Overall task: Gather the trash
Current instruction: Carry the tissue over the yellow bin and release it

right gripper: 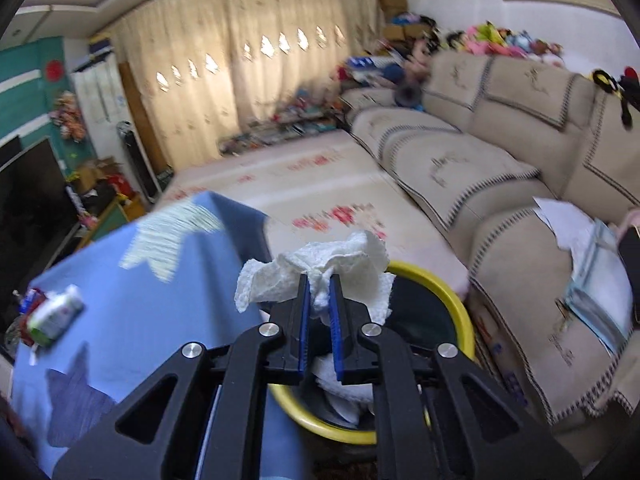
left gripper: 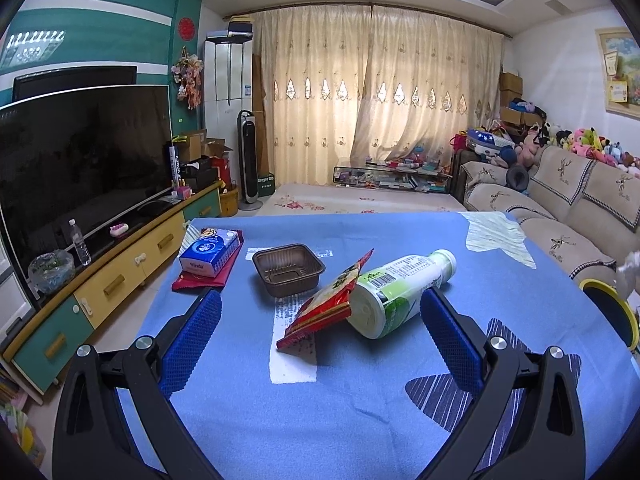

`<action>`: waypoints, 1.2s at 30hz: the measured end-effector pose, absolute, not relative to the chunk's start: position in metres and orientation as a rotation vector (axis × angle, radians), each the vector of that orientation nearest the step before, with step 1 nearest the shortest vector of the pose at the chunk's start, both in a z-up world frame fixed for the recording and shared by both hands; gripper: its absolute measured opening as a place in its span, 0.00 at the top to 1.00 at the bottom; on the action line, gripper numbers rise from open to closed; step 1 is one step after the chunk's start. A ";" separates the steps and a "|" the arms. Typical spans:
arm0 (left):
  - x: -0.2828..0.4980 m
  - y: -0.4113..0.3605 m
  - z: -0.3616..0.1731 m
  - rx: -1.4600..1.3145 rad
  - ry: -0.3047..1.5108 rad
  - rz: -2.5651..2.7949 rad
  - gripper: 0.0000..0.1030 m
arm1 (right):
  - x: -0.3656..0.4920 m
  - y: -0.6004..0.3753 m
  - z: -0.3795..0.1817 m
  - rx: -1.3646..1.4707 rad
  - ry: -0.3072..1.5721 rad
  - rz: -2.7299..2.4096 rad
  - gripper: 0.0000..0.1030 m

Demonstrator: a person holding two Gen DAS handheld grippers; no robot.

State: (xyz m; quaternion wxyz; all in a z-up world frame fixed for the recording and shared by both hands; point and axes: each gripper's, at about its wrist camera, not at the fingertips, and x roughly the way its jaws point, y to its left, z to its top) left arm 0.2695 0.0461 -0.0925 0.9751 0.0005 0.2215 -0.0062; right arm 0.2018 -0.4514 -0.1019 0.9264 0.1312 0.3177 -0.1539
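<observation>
My left gripper (left gripper: 320, 312) is open above the blue table, its blue pads either side of a red snack wrapper (left gripper: 324, 304) and a lying white-and-green bottle (left gripper: 400, 292). A brown plastic tray (left gripper: 288, 269) sits just beyond them. My right gripper (right gripper: 319, 292) is shut on a crumpled white tissue (right gripper: 320, 272) and holds it over a yellow-rimmed bin (right gripper: 452, 300) beside the table. The bin rim also shows at the right edge of the left wrist view (left gripper: 612, 300). The bottle shows blurred in the right wrist view (right gripper: 54, 316).
A blue tissue pack (left gripper: 210, 254) lies on a red packet (left gripper: 200, 280) at the table's far left. A beige sofa (right gripper: 500, 184) runs along the right, close to the bin. A TV (left gripper: 80, 160) on a low cabinet stands left.
</observation>
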 end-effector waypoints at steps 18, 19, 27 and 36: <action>0.283 0.044 -0.104 0.024 0.522 -0.020 0.05 | 0.198 -0.437 -0.131 0.267 0.680 -0.348 0.48; 0.284 0.044 -0.105 0.029 0.532 -0.018 0.06 | 0.199 -0.435 -0.131 0.267 0.682 -0.338 0.48; 0.295 0.052 -0.110 0.028 0.569 -0.005 0.23 | 0.204 -0.427 -0.138 0.294 0.693 -0.291 0.48; 0.325 0.042 -0.131 0.098 0.722 0.003 0.44 | 0.200 -0.433 -0.140 0.335 0.678 -0.276 0.48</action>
